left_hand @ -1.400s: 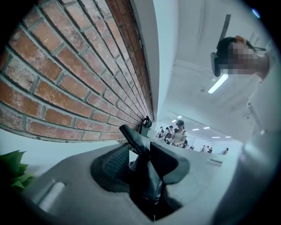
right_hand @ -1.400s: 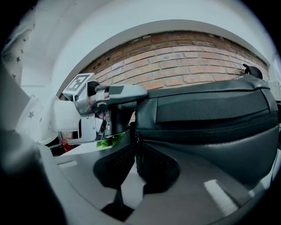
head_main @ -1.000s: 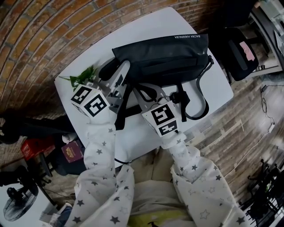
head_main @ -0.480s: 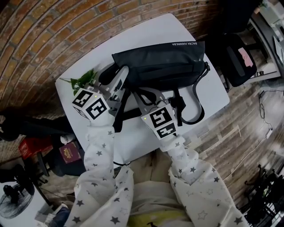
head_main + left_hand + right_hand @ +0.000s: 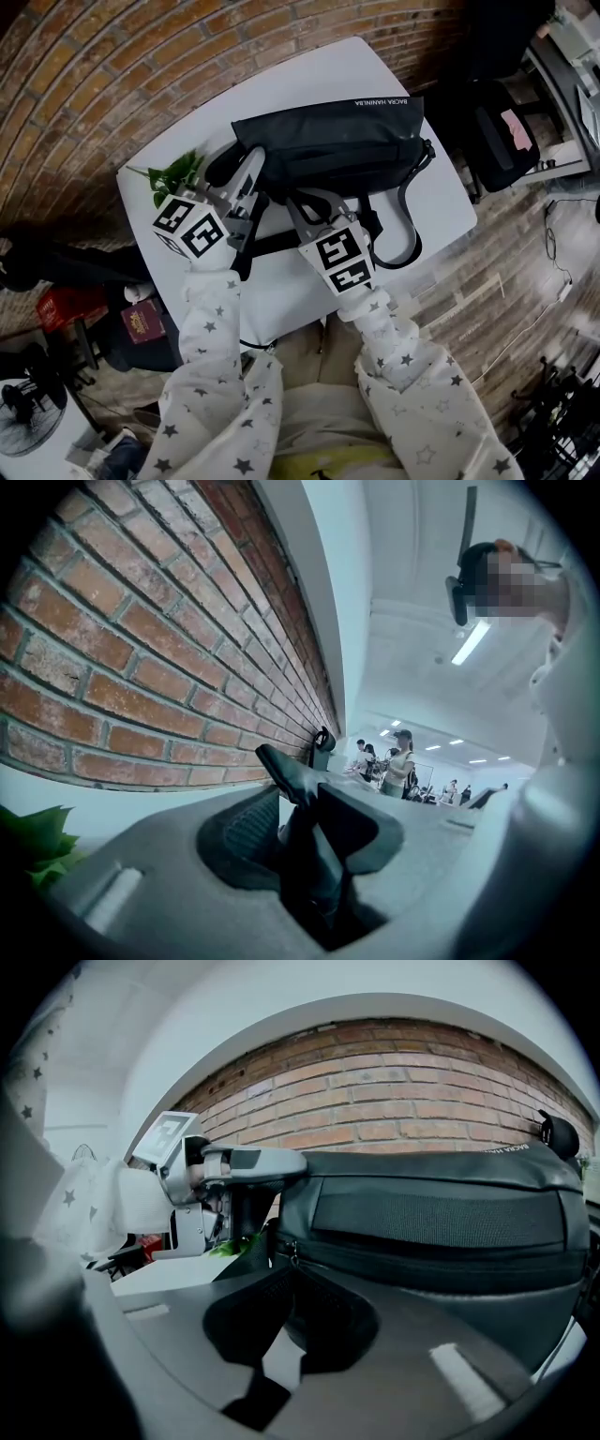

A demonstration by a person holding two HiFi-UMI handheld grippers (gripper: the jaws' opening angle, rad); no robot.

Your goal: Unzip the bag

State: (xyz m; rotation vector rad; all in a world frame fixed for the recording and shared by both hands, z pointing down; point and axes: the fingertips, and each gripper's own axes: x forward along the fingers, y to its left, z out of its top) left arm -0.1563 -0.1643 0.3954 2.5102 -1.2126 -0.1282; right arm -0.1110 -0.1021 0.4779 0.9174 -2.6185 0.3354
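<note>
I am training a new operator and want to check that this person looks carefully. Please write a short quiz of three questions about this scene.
1. True or false: the black bag lies on a white table.
2. Choose one: what does the left gripper hold between its jaws? A) a cup B) a black end of the bag C) nothing
3. Short answer: on which part of the bag are the jaws of the right gripper closed?

Key
1. True.
2. B.
3. The zipper pull, at the bag's near end.
</note>
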